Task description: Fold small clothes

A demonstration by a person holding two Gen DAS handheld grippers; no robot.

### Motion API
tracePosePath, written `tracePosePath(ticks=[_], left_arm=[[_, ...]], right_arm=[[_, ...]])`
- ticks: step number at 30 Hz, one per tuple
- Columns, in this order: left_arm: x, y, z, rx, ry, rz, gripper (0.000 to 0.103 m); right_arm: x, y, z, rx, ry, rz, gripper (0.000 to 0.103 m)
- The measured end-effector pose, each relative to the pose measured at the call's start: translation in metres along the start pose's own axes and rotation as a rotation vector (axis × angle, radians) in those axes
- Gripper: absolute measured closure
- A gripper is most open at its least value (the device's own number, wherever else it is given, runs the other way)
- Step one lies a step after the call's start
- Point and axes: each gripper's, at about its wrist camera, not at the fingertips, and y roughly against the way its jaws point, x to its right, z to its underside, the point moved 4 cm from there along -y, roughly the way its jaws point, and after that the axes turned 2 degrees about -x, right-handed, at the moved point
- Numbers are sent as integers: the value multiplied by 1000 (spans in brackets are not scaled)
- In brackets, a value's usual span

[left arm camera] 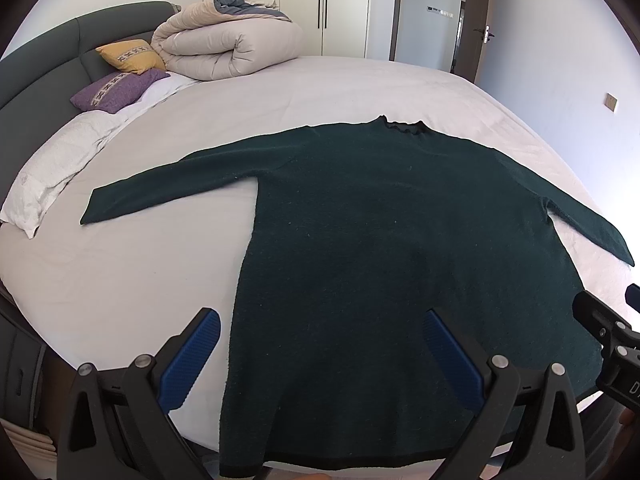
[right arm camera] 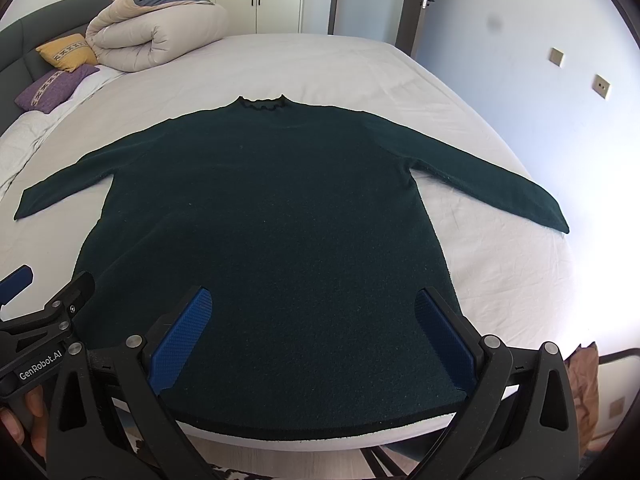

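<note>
The dark green sweater [right arm camera: 264, 216] looks fuzzy and matt, like wool. The white bed sheet [right arm camera: 480, 240] is smooth cloth with small creases. The gripper pads [right arm camera: 180, 340] are bumpy blue plastic on matt black arms.

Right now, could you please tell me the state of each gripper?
Left gripper: open, holding nothing, poised over the sweater's hem.
Right gripper: open, holding nothing, also over the hem.

You are working in a home bedroom: a wide bed [right arm camera: 320, 64] is filling the room, with a rolled duvet [right arm camera: 156, 36] and cushions [right arm camera: 66, 52] lying at its headboard [left arm camera: 48, 52] and wardrobe doors [left arm camera: 304, 4] standing beyond it.
</note>
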Motion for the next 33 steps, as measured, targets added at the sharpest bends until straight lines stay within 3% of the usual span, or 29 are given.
tracePosePath(ticks=[33], left_arm=[[-3, -4, 9, -10, 3, -1, 0]], right_arm=[[-1, -4, 3, -4, -4, 7, 0]])
